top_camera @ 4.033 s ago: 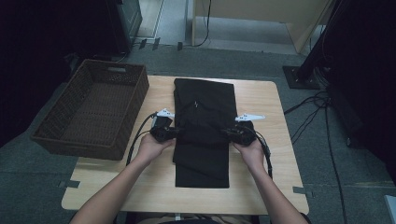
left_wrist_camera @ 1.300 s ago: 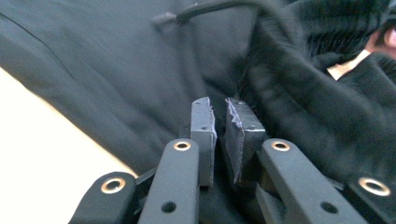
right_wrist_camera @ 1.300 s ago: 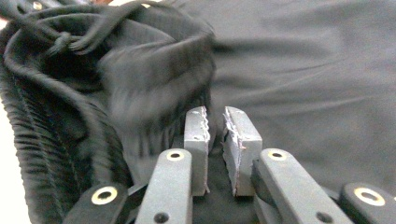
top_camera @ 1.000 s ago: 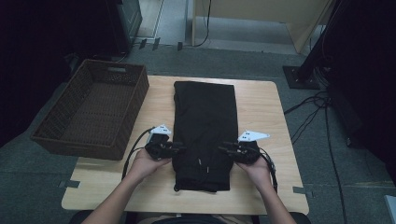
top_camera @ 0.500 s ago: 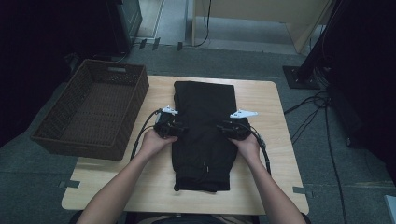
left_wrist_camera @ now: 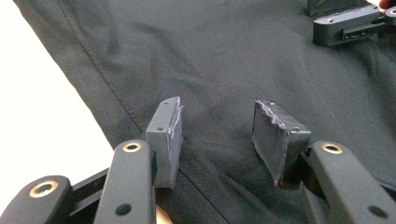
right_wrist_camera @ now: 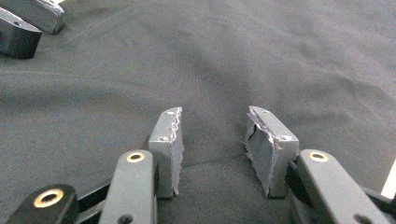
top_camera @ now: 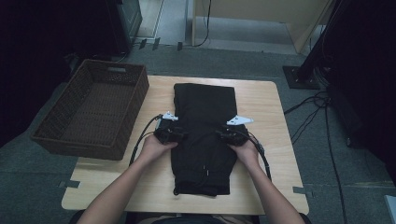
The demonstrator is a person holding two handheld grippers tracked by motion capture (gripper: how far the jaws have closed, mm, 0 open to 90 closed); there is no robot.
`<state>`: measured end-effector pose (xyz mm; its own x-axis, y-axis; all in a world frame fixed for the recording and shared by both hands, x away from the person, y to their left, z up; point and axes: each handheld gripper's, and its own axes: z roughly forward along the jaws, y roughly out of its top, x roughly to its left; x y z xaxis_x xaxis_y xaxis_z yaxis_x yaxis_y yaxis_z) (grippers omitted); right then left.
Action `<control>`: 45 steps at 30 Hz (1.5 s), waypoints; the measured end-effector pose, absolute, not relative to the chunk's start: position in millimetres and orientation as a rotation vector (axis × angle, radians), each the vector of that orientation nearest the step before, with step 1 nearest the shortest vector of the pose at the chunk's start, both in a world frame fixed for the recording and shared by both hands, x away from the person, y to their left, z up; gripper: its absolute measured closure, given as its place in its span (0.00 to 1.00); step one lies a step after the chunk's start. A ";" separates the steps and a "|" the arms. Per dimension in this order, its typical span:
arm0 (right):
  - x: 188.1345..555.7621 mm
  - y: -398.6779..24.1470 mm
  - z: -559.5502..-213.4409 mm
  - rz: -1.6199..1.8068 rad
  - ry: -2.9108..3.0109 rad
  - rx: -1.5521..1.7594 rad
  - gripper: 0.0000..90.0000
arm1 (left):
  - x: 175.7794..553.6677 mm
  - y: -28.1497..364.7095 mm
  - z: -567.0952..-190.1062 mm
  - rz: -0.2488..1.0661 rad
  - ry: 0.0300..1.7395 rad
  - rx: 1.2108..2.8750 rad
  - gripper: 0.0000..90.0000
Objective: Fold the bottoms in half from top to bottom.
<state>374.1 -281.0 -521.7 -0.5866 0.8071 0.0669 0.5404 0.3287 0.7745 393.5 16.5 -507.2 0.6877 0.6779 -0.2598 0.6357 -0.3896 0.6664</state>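
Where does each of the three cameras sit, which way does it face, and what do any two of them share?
High view: above the person's side, looking forward and down at the table, black garment and basket; both forearms, left gripper and right gripper show.
Left gripper view: rides the left gripper, looking along its parted jaws over the garment.
Right gripper view: rides the right gripper, jaws apart over the garment.
Shared: each gripper view catches the other gripper in a top corner.
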 end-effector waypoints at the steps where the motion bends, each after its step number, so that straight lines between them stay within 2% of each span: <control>1: 371.2 -281.5 -521.7 1.131 2.273 1.199 0.63 | 390.6 17.5 -507.0 0.058 1.003 2.121 0.59; 7: 348.6 -282.6 -520.0 1.150 2.310 1.200 0.63 | 366.0 22.2 -505.0 0.006 0.994 2.142 0.59; 16: 310.8 -279.6 -518.7 1.145 2.351 1.172 0.62 | 326.3 26.8 -505.6 0.012 0.977 2.147 0.59; 22: 296.7 -281.7 -518.5 1.179 2.376 1.177 0.62 | 316.6 30.5 -505.5 -0.008 0.957 2.155 0.59; 31: 304.5 -288.1 -515.1 1.237 2.376 1.227 0.58 | 328.9 31.7 -496.9 0.008 0.960 2.141 0.52; 39: 326.1 -306.2 -507.9 1.278 2.261 1.322 0.56 | 364.3 38.0 -488.2 0.064 1.001 2.135 0.50; 40: 336.0 -309.8 -507.5 1.258 2.272 1.324 0.56 | 377.4 40.1 -487.5 0.072 1.011 2.127 0.50; 45: 357.6 -317.5 -511.3 1.207 2.254 1.344 0.55 | 402.4 39.1 -487.7 0.041 1.042 2.117 0.50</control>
